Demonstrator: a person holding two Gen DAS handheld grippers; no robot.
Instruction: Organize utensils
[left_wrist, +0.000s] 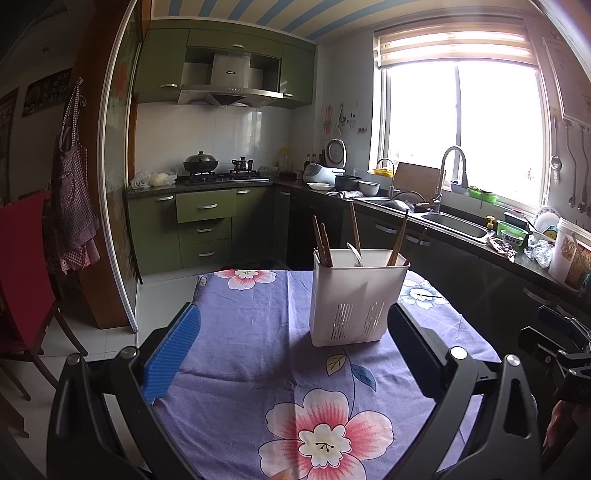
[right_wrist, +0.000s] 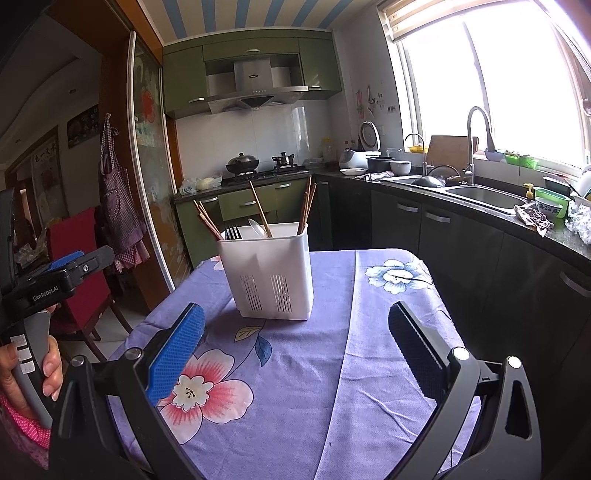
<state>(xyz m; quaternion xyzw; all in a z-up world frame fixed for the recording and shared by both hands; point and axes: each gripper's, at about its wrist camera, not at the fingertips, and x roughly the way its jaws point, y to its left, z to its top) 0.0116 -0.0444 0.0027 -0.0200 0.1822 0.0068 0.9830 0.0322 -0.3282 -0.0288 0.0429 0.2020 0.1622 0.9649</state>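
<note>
Left wrist view: left gripper (left_wrist: 293, 347) spread wide, empty, low over purple floral tablecloth (left_wrist: 258, 354). White utensil caddy (left_wrist: 352, 299) upright at centre, just beyond fingertips. Wooden chopsticks (left_wrist: 320, 243) leaning in left compartment, white spoon (left_wrist: 355, 254) in middle, more chopsticks at right. Right edge: part of other gripper, opening hard to tell here.

Right wrist view: left hand (right_wrist: 26, 380) on handle at far left. Right gripper (right_wrist: 297, 343) spread wide, empty. Caddy (right_wrist: 271, 273) upper centre, black fork tines (right_wrist: 232, 232) at its left. Sink (right_wrist: 480, 194) upper right.
</note>
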